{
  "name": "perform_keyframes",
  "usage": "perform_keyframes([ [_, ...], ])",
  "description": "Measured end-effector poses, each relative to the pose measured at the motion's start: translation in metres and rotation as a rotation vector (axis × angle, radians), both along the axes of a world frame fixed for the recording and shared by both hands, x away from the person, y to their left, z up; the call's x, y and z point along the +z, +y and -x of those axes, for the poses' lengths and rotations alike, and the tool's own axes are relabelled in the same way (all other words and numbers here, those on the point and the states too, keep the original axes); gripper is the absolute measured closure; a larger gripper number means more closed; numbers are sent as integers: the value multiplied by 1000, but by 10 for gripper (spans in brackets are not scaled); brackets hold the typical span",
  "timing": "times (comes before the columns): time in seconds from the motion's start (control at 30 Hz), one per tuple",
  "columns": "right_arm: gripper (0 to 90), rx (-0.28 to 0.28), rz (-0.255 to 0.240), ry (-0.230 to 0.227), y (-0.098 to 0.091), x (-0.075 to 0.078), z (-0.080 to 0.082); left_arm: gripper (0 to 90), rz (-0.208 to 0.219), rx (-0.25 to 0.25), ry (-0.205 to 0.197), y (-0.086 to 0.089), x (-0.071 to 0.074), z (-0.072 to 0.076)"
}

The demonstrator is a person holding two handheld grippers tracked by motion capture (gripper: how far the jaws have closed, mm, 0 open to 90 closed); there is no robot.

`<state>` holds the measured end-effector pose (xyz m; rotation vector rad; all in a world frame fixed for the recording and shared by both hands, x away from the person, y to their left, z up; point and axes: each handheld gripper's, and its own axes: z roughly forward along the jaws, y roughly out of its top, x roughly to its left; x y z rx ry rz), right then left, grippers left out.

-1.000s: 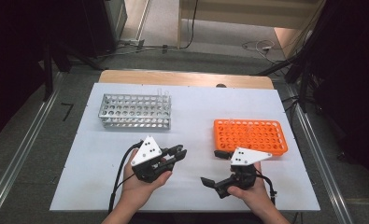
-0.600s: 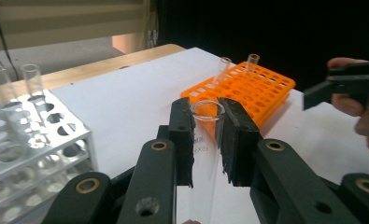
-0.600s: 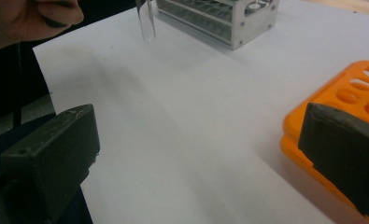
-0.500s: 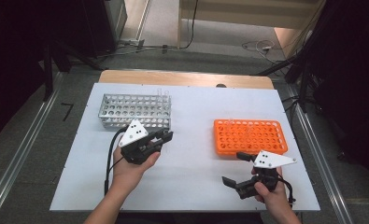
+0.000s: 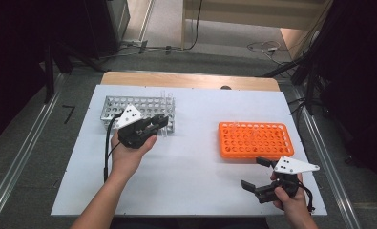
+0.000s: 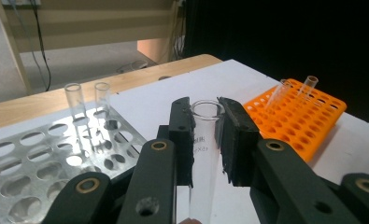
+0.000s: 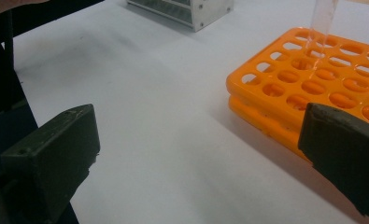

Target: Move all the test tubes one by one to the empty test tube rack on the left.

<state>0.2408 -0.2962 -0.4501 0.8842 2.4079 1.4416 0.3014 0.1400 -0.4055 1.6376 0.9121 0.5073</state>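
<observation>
White table [image 5: 195, 157]: metal rack [image 5: 138, 110], orange rack [image 5: 253, 140] (well apart).

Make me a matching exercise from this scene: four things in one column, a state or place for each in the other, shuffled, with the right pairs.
Things
1. left hand-held gripper
2. right hand-held gripper
3. orange rack
4. metal rack

States or places
A. jaws wide apart, nothing between them
B. on the table's right side, two clear tubes leaning in it
C. shut on a clear test tube
D. on the table's left side, two tubes upright at its far edge

Pairs: 1-C, 2-A, 3-B, 4-D
</observation>
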Motion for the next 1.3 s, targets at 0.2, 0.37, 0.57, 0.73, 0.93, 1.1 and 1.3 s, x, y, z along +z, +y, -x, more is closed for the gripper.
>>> perform_keyframes([
  [0.2,0,-13,-1,4,-5,-1,-3,758,-3,31,-3,6,3,-17],
  [0.37,0,-11,1,-1,-6,-2,-3,758,-5,53,-3,9,6,-29],
  [0.57,0,-15,0,0,-6,-2,-4,758,-4,81,-5,15,11,-42],
  [0.73,0,-20,-3,-2,-7,-1,-4,758,-7,104,-6,17,11,-54],
  [0.93,0,-23,-5,-3,-8,-2,-5,758,-26,130,-9,19,11,-71],
  [1.1,0,-24,-5,2,-8,-2,-5,758,-20,161,-12,21,12,-85],
  [1.3,0,-26,-7,1,-9,-2,-5,758,-20,196,-9,23,10,-100],
])
